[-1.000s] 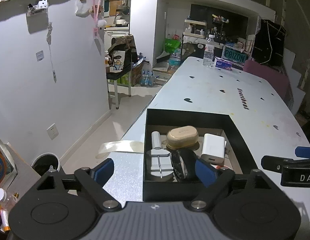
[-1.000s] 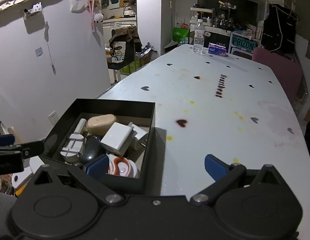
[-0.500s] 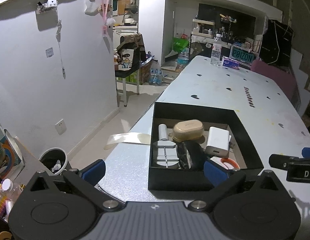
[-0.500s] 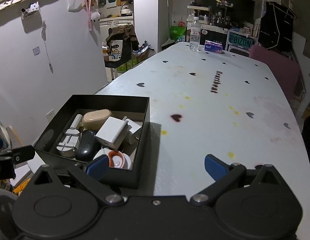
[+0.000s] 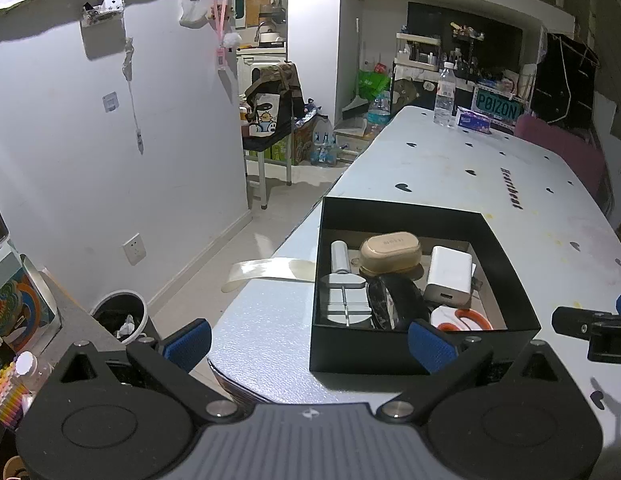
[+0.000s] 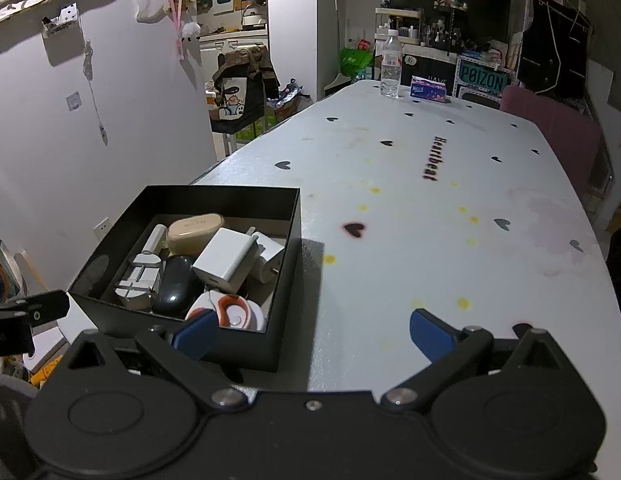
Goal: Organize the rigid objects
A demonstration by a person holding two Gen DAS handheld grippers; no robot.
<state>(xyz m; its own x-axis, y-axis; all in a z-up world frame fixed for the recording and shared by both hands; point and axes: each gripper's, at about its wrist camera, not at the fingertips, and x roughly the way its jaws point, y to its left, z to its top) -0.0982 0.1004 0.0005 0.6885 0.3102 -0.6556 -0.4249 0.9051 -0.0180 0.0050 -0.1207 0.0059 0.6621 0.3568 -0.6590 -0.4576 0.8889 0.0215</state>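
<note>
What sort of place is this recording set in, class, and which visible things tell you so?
Most likely a lived-in home, perhaps a small flat. A long white table with a heart-print cover runs down the room, a kettle sits in a kitchen nook behind, and cluttered shelves line the far wall.

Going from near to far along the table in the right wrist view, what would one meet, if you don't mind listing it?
Right gripper → black box → "Heartbeat" lettering → water bottle.

A white wall (image 5: pixel 70 160) flanks the long heart-patterned table (image 6: pixel 450 208) under dim light.
</note>
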